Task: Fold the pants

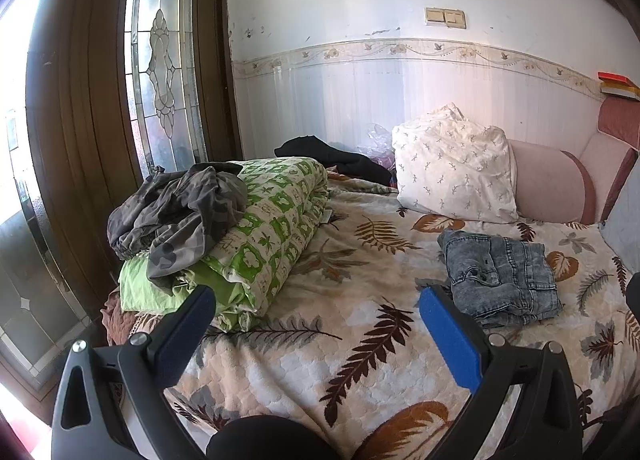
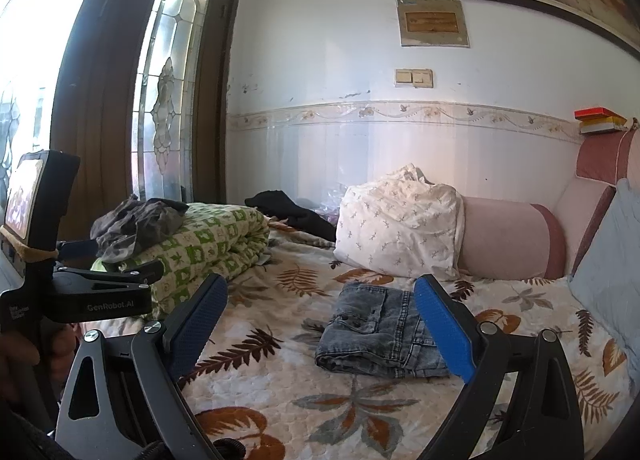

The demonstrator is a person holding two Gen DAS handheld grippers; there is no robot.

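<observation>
The folded jeans lie mid-bed toward the headboard end; a rolled green quilt topped with camouflage clothes lines the window-side edge. A white pillow sits beyond; the left gripper and right gripper hang spread wide, holding nothing, over bare bedspread.

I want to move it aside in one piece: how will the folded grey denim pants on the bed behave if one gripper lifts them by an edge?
The folded denim pants would likely sag and unfold, since the layers lie loose. The thick stack looks fairly heavy. Pushed, it may drag on the quilted bedspread.
</observation>
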